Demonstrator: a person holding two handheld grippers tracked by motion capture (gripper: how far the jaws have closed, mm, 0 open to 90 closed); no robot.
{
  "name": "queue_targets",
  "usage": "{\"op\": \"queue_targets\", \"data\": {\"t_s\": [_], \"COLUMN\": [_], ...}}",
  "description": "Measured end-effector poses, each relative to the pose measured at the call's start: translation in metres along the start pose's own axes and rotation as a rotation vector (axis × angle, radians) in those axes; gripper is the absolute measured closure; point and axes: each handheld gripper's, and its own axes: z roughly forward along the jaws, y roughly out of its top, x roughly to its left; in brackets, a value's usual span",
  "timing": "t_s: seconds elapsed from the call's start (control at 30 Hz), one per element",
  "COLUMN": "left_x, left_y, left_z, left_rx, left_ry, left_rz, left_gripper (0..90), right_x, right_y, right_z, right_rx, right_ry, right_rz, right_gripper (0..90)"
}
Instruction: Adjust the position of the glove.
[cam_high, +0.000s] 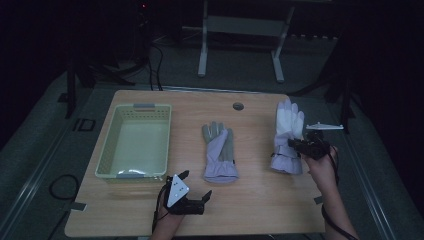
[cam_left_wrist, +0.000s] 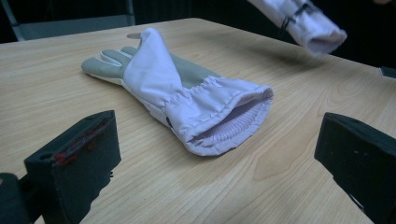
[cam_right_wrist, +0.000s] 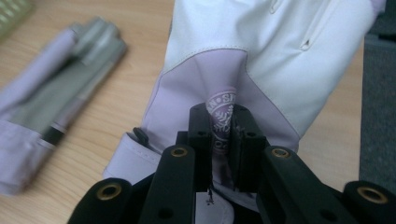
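Two pale lilac and white gloves are on the wooden table (cam_high: 260, 200). The middle glove (cam_high: 220, 150) (cam_left_wrist: 187, 88) (cam_right_wrist: 51, 93) lies flat, with its cuff open toward the front edge. My left gripper (cam_high: 196, 183) (cam_left_wrist: 218, 123) stands open near the front edge, its jaws wide apart and facing that cuff without touching it. The right-hand glove (cam_high: 288, 125) (cam_left_wrist: 308, 28) (cam_right_wrist: 261, 56) is pinched at a fold of its back by my right gripper (cam_high: 300, 145) (cam_right_wrist: 223, 116), which is shut on it. In the left gripper view its cuff end hangs above the table.
A pale green plastic basket (cam_high: 107, 150) stands at the table's left with nothing in it. A round cable grommet (cam_high: 238, 106) sits near the far edge. Beyond the table are a dark floor and a white frame's legs (cam_high: 202, 55).
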Motion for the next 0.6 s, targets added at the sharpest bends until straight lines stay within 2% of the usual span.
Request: {"op": "queue_targets", "data": {"t_s": [0.17, 0.33, 0.53, 0.6], "left_x": [0.000, 0.000, 0.000, 0.000], "left_y": [0.000, 0.000, 0.000, 0.000], "left_z": [0.000, 0.000, 0.000, 0.000], "left_rx": [0.000, 0.000, -0.001, -0.001], "left_ry": [0.001, 0.001, 0.000, 0.001], "left_rz": [0.001, -0.001, 0.000, -0.001], "left_gripper": [0.3, 0.3, 0.3, 0.3], "right_x": [0.017, 0.038, 0.072, 0.087], "right_y": [0.019, 0.038, 0.059, 0.066], "right_z": [-0.011, -0.019, -0.023, -0.022], "right_rx": [-0.030, -0.056, -0.074, -0.075], "right_ry": [0.028, 0.031, 0.060, 0.076], "right_rz": [-0.009, -0.019, -0.045, -0.052], "right_gripper": [80.6, 80.5, 80.5, 80.5]}}
